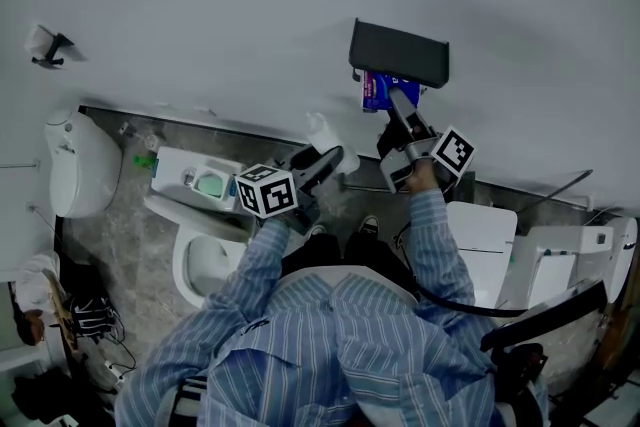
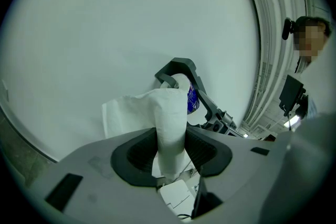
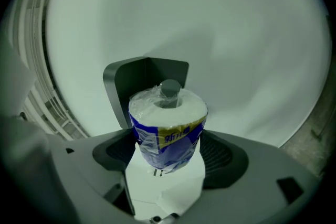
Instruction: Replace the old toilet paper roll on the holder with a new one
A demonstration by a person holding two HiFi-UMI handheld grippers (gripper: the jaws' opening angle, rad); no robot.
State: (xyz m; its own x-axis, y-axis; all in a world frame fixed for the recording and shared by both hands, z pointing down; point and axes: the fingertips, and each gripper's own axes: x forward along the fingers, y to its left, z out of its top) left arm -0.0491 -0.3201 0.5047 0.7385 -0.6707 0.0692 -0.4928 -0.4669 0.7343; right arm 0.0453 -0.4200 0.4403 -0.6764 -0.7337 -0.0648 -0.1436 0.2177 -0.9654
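Fingers of the right gripper (image 3: 168, 152) pinch a new toilet paper roll (image 3: 167, 123) in blue-and-yellow printed plastic wrap. It is held up against the dark grey wall holder (image 3: 131, 81), whose spindle (image 3: 170, 87) shows at the roll's core. Fingers of the left gripper (image 2: 170, 157), half spread, clamp a squashed wad of white toilet paper (image 2: 169, 113) — one loose sheet trails left.

Print on roll wrapper (image 3: 167, 136) illegible

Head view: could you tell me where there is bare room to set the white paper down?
Bare: the flat white top beside the right sleeve, and the floor strip between toilet and wall fixture. Crowded: under the holder, where the right tool holds the wrapped roll.
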